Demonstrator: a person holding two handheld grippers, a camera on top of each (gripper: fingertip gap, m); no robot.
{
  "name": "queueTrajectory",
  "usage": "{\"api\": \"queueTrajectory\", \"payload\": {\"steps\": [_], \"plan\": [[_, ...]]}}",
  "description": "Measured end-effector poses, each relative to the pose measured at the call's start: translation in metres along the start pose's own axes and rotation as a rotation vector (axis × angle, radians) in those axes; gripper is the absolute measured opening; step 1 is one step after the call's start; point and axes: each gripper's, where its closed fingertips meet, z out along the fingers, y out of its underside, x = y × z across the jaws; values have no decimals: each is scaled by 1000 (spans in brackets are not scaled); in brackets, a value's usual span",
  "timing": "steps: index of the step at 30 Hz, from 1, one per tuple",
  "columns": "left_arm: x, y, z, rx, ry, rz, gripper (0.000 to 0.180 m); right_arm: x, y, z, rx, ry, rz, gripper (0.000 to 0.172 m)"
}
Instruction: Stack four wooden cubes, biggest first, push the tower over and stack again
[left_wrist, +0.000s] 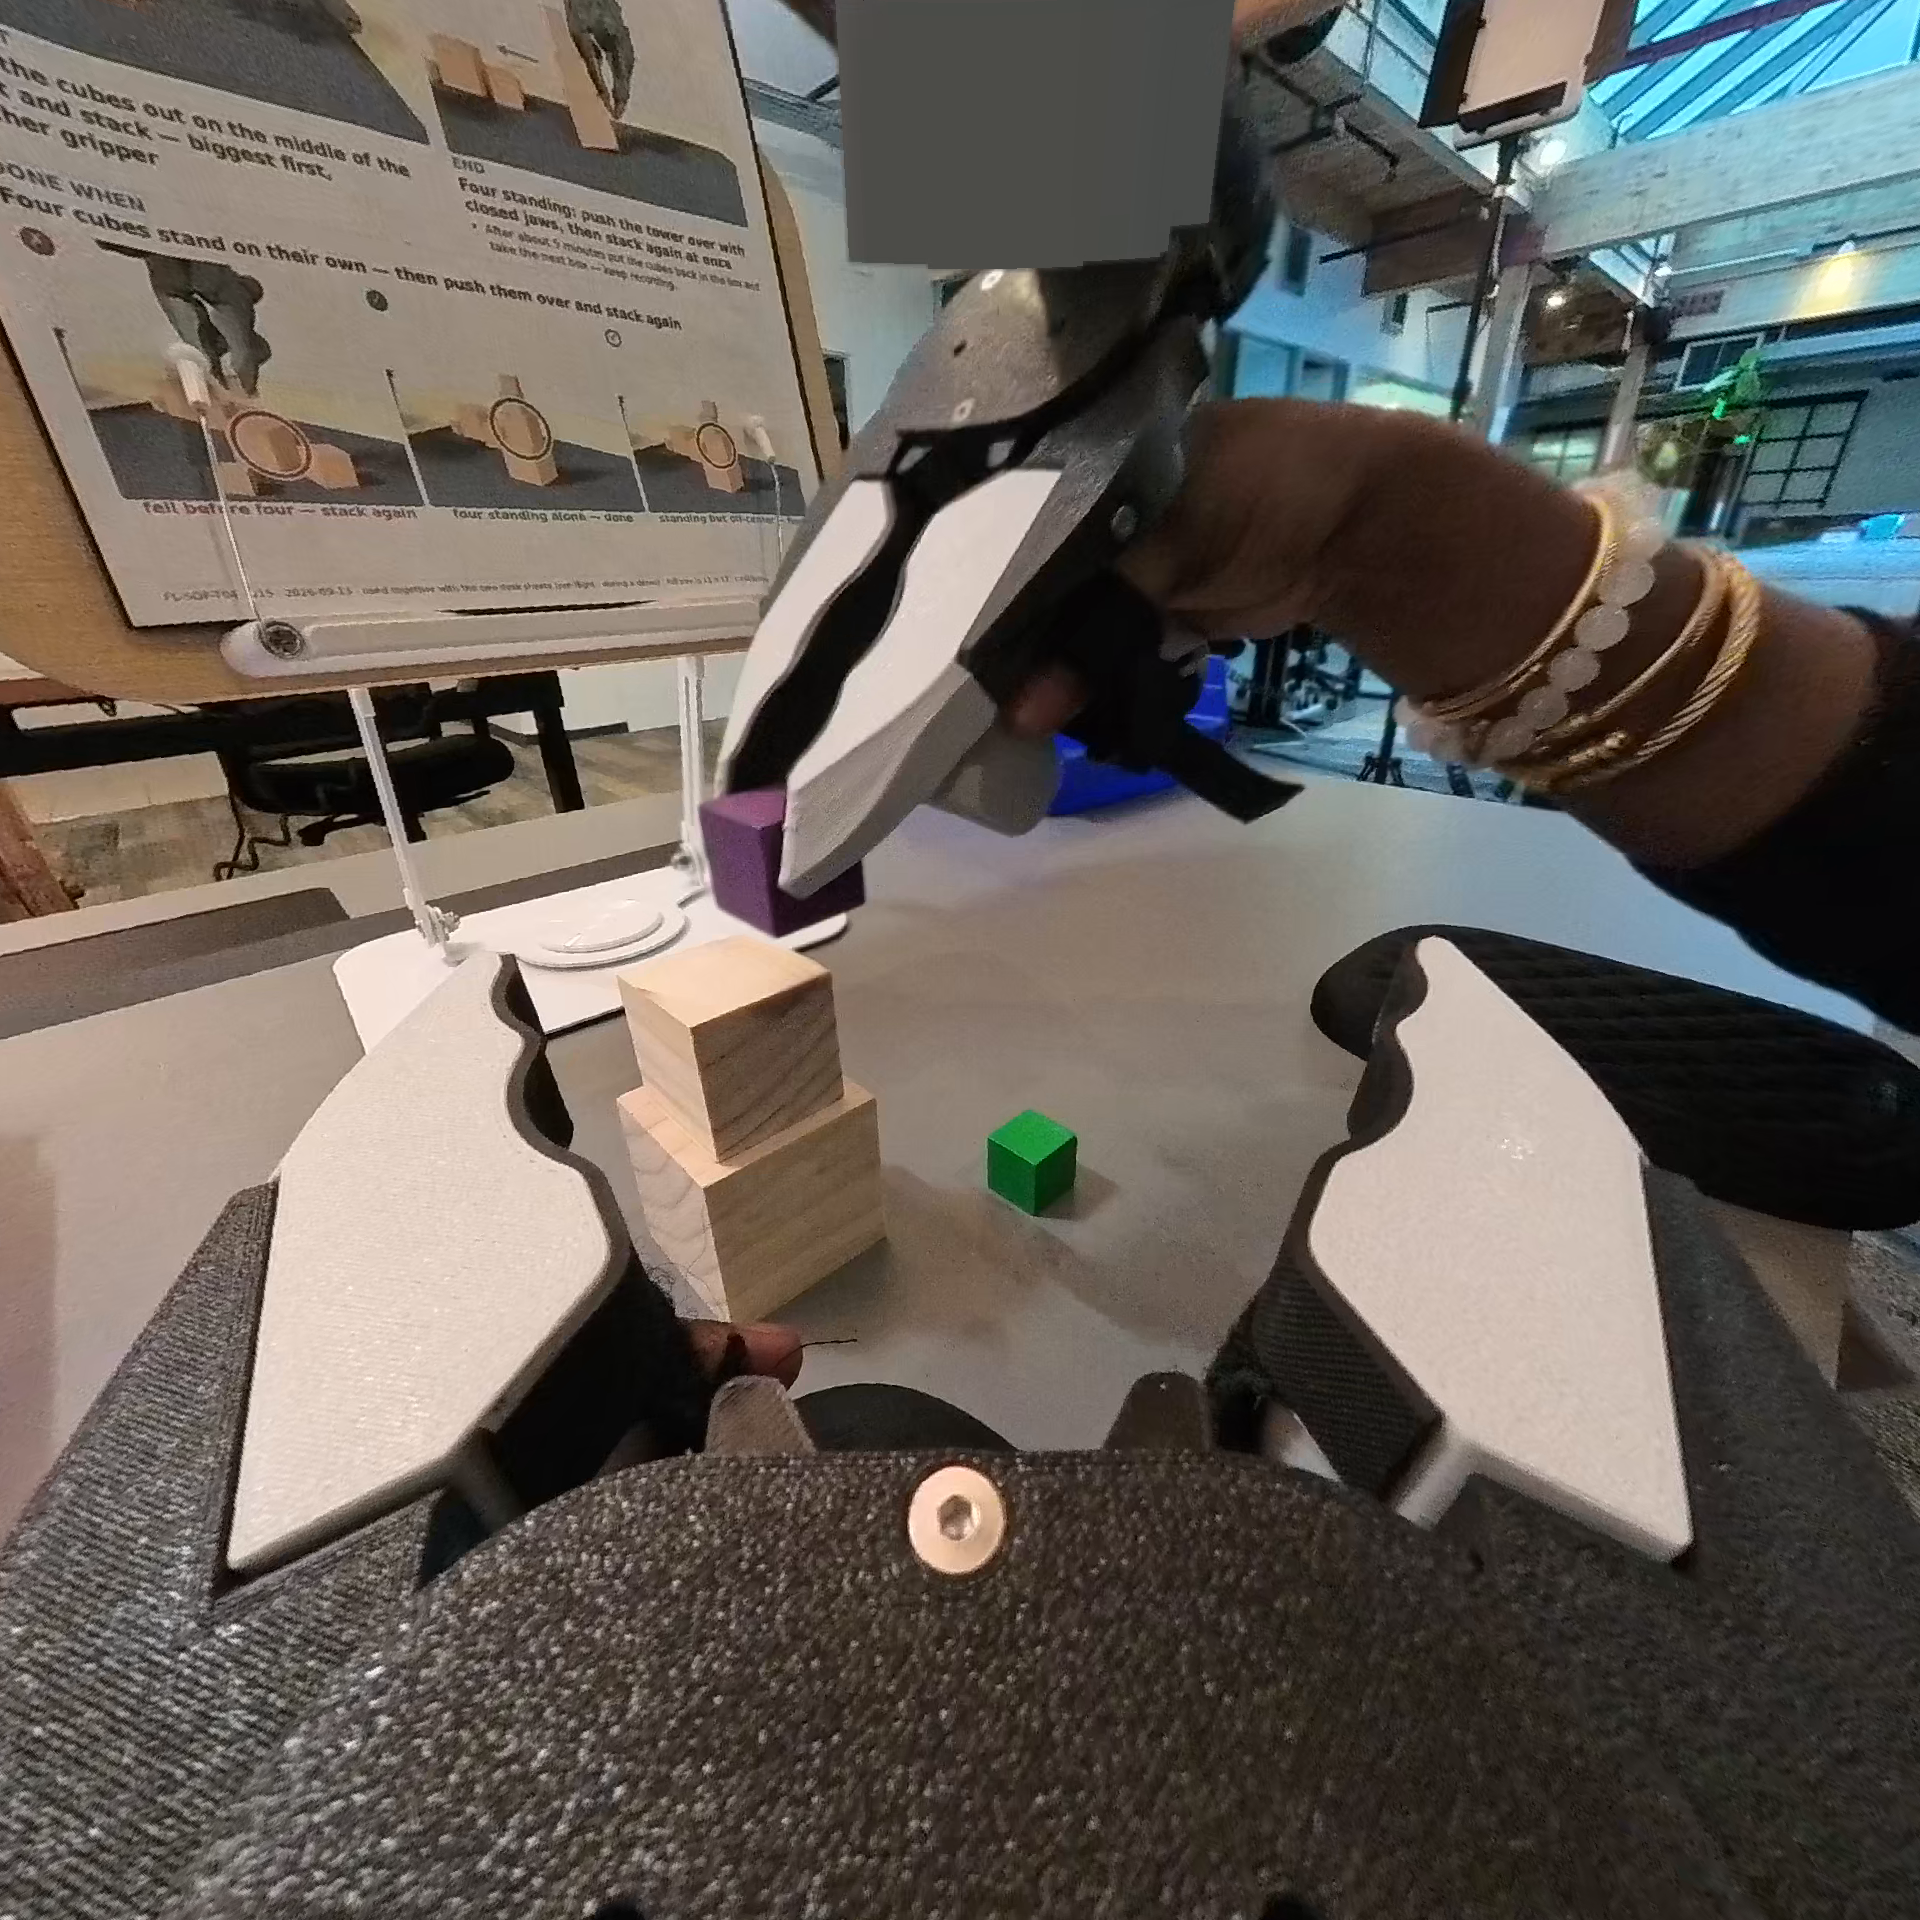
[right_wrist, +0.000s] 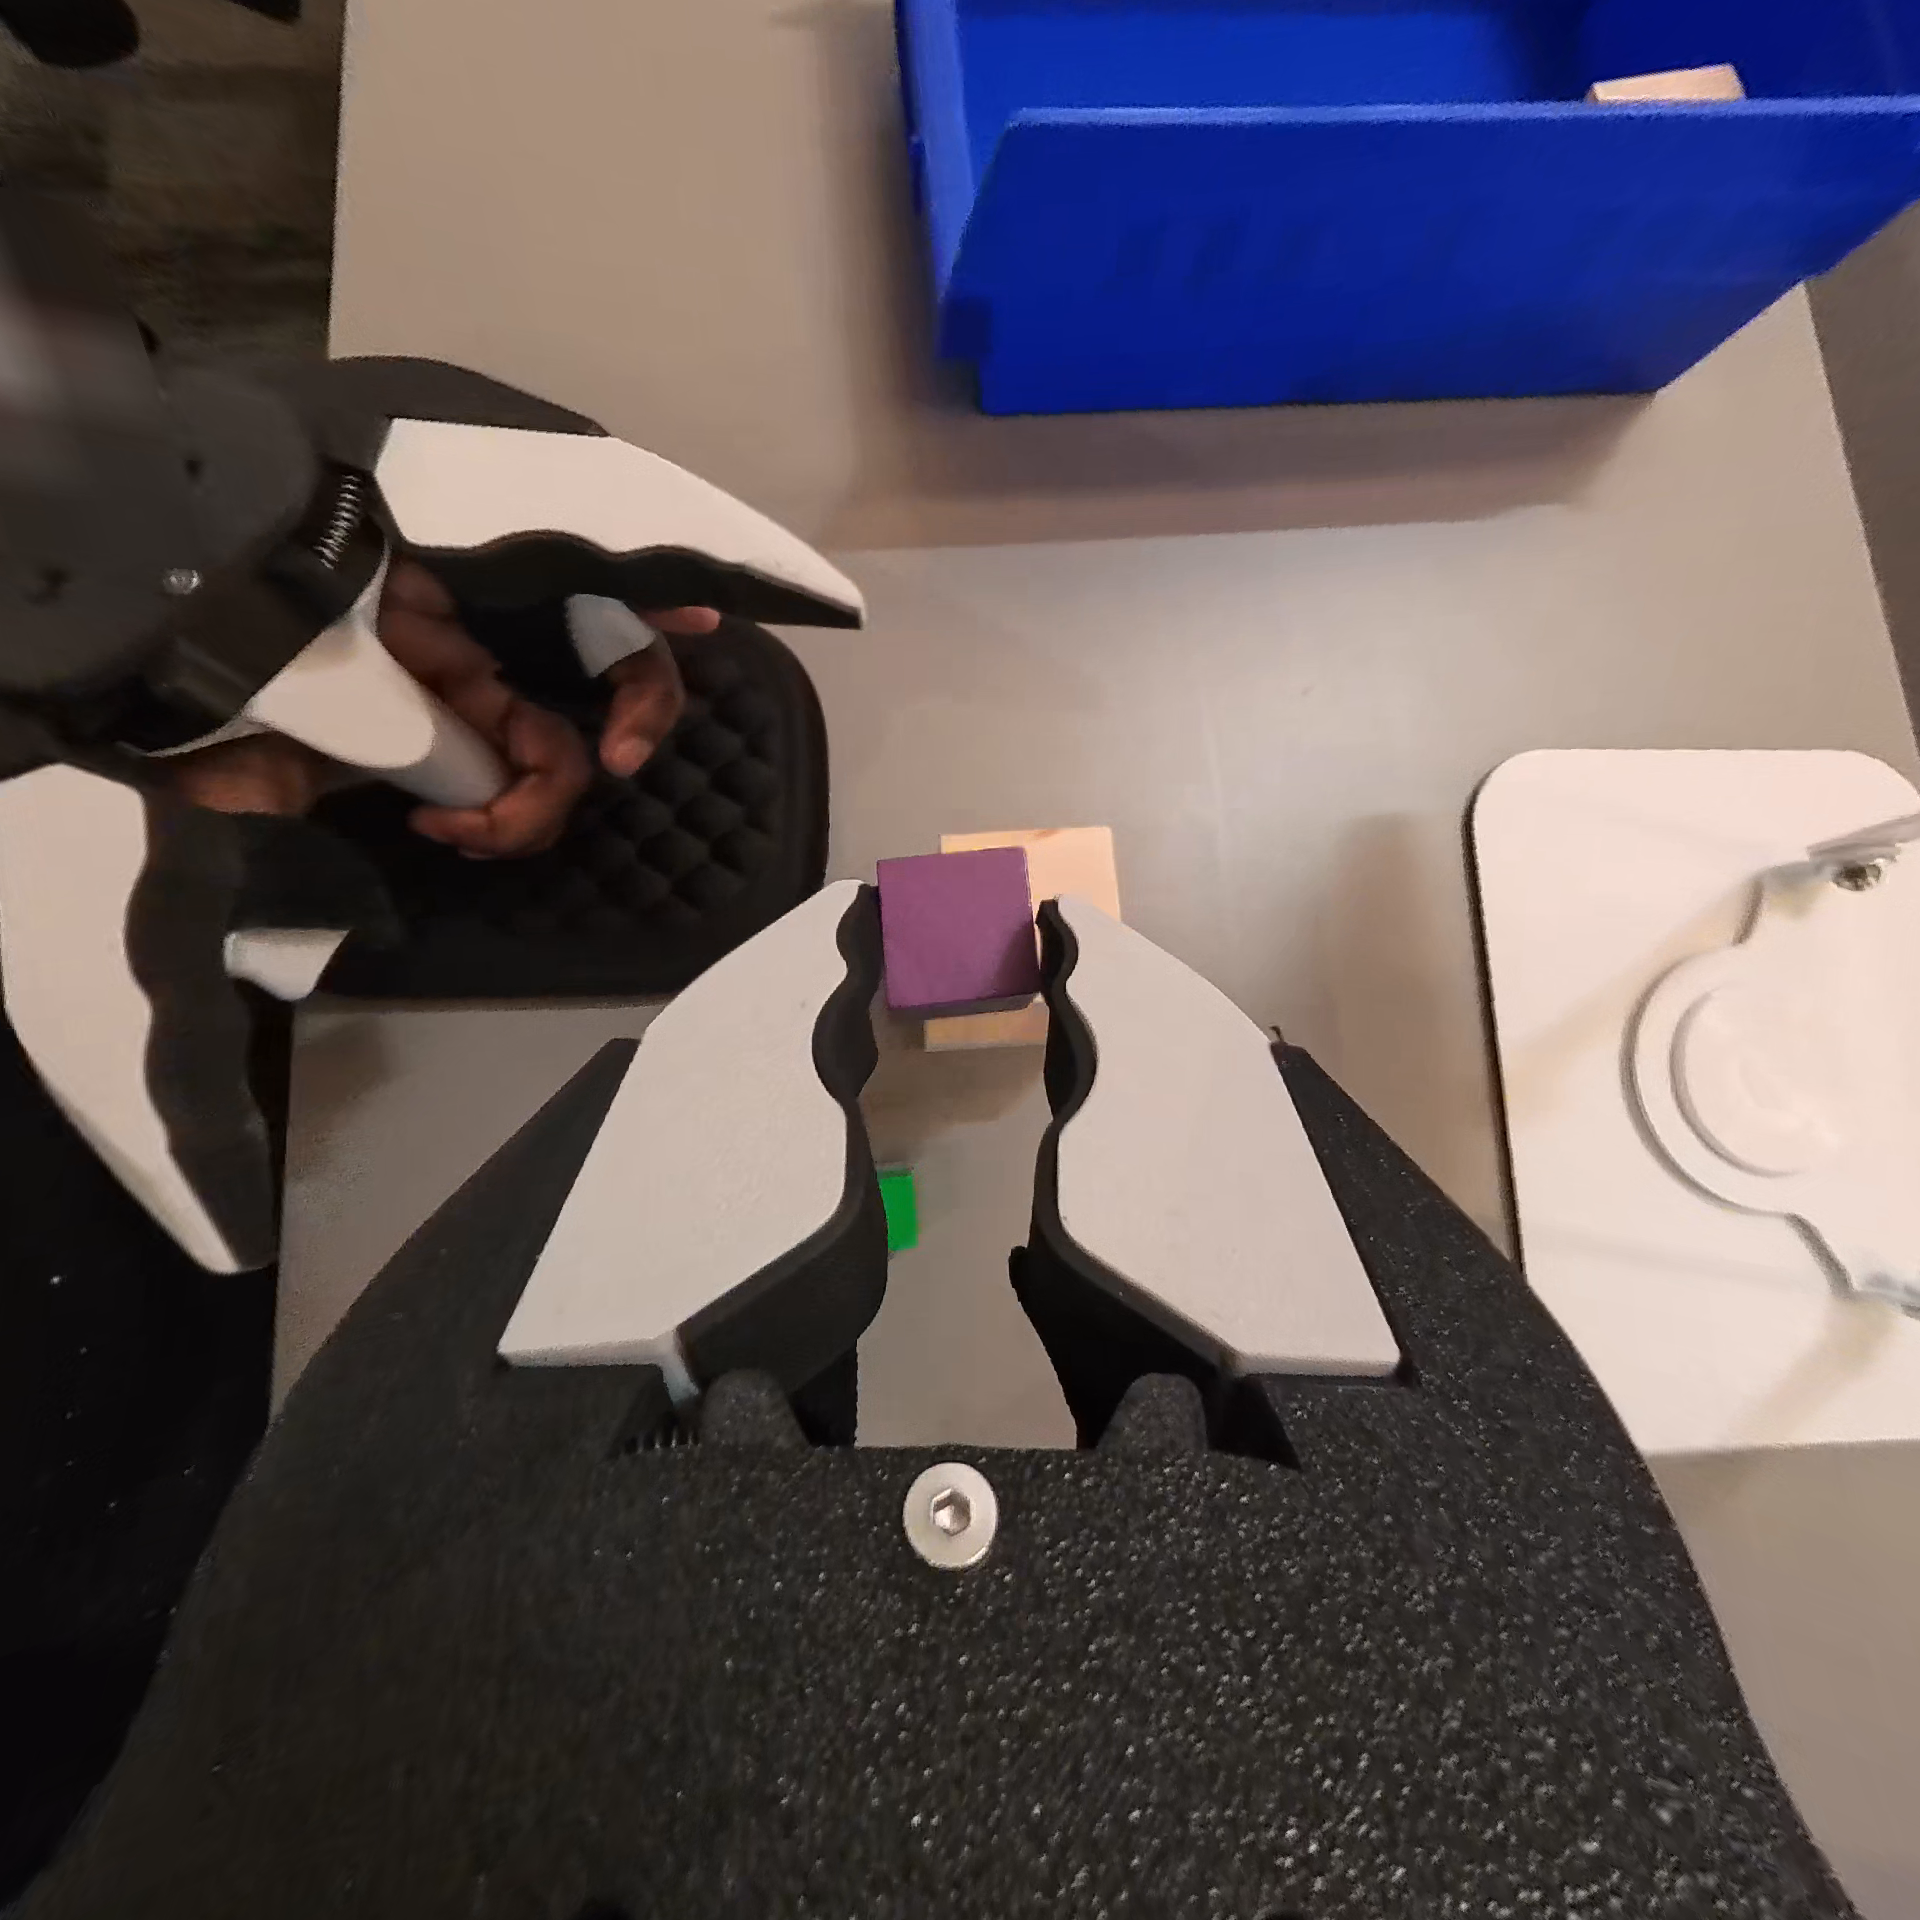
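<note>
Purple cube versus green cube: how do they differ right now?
The purple cube is clamped in the right gripper, in the air above the wooden stack; the green cube sits free on the table. Purple looks larger than green. Both are painted cubes.

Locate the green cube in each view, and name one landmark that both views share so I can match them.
Left wrist view: the green cube sits on the grey table, right of centre, beside the two stacked wooden cubes.
Right wrist view: only a sliver of the green cube shows, low between the right hand-held gripper's fingers.
Shared landmark: the purple cube, gripped above the wooden stack.
</note>
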Motion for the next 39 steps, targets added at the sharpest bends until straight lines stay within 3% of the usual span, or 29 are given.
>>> {"api": "queueTrajectory", "payload": {"steps": [25,39], "plan": [[0,1,1,-5,-1,5,146,17,5,24,-22,13,76,29],[0,1,1,-4,-2,5,146,18,14,-1,-2,54,21,72]]}}
